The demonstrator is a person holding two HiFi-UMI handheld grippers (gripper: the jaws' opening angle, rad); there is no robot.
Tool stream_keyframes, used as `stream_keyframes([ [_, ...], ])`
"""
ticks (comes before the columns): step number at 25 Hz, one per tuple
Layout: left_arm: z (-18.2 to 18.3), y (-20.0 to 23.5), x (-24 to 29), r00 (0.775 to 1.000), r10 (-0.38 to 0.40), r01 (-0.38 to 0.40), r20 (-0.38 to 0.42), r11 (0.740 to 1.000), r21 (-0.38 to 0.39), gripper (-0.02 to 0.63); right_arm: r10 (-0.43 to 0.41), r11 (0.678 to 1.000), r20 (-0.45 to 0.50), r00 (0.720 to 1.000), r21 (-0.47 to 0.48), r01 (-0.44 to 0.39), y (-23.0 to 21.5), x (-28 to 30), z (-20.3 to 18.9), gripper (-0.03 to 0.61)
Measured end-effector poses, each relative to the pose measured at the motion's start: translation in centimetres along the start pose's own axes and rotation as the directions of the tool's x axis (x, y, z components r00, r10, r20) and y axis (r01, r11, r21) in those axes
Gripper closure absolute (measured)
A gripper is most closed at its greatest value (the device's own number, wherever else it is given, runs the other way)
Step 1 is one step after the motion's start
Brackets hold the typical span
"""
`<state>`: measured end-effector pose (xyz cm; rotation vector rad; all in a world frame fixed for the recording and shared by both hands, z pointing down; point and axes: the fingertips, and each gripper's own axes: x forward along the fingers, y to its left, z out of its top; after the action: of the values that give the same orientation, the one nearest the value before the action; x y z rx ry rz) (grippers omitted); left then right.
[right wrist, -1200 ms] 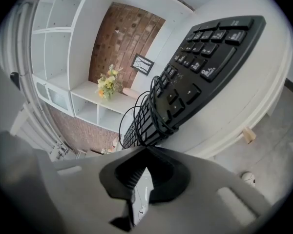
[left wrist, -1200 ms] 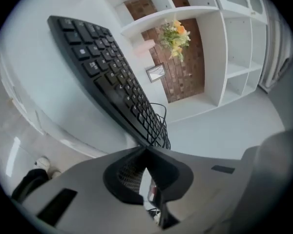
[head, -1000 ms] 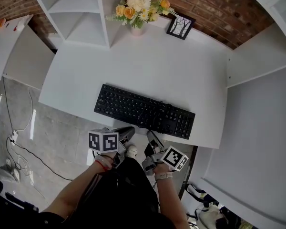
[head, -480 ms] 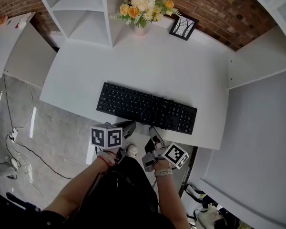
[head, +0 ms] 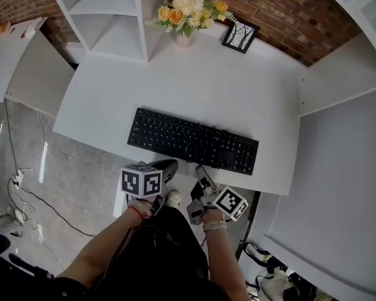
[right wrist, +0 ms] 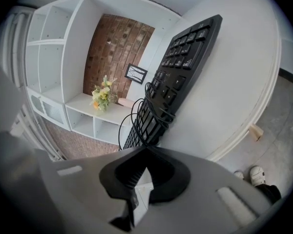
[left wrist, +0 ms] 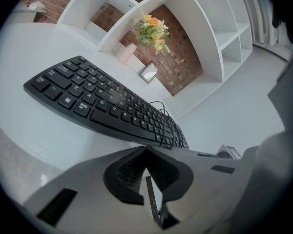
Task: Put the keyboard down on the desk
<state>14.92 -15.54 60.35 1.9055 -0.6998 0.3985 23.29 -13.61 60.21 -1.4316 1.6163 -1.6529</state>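
Observation:
The black keyboard point(head: 193, 142) lies flat on the white desk point(head: 175, 86), near its front edge, with its cable bundled on top point(head: 220, 144). It also fills the left gripper view point(left wrist: 102, 104) and runs across the right gripper view point(right wrist: 173, 89). My left gripper point(head: 167, 166) hangs just off the desk's front edge below the keyboard's middle, its jaws shut with nothing in them. My right gripper point(head: 201, 173) sits beside it, a little to the right, also shut and holding nothing. Neither touches the keyboard.
A vase of flowers point(head: 187, 14) and a small picture frame point(head: 239, 35) stand at the back of the desk. White shelving point(head: 106, 17) rises at the back left, another white surface point(head: 338, 168) lies to the right. Cables point(head: 25, 193) trail on the floor at left.
Both grippers have stayed below the desk edge. The left gripper's marker cube has rolled slightly. The keyboard has not moved on the desk.

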Motion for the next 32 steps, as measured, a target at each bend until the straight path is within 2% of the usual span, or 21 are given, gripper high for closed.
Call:
stream_keyframes([
  [5,0.3,-0.5,-0.5,1.000,0.006,-0.007,0.011,0.997,0.075,0.629,0.010,0.998,-0.014,1.000,-0.063,-0.011,0.8,-0.2,0.0,0.575],
  [10,0.5,-1.5,-1.0,1.000,-0.016,0.012,0.017,0.986,0.166,0.630,-0.013,0.971,-0.055,0.998,-0.239,0.000,1.6,-0.6,-0.4,0.576],
  [12,0.6,-1.7,-1.2,1.000,-0.009,0.004,0.022,0.976,0.217,0.630,-0.024,0.940,-0.057,0.998,-0.340,0.004,1.9,-0.9,-0.4,0.575],
  [15,1.1,-2.3,-1.8,0.999,-0.003,-0.010,0.044,0.958,0.287,0.630,-0.042,0.873,-0.043,0.998,-0.487,0.015,2.9,-1.5,0.0,0.575],
  [18,1.9,-2.7,-2.6,0.997,0.002,-0.029,0.081,0.942,0.335,0.630,-0.043,0.812,-0.021,0.999,-0.583,0.023,3.8,-2.1,0.7,0.575],
  [22,3.5,-3.2,-3.6,0.988,0.007,-0.066,0.155,0.924,0.378,0.629,-0.006,0.752,0.031,1.000,-0.659,0.025,5.4,-2.9,1.8,0.577],
  [27,6.1,-4.6,-5.4,0.967,-0.004,-0.113,0.254,0.889,0.444,0.629,0.065,0.672,0.097,0.993,-0.740,0.028,8.3,-3.6,3.1,0.577],
  [32,8.4,-6.1,-7.3,0.941,-0.022,-0.158,0.338,0.853,0.497,0.629,0.117,0.614,0.137,0.984,-0.788,0.037,10.8,-4.4,4.2,0.577],
])
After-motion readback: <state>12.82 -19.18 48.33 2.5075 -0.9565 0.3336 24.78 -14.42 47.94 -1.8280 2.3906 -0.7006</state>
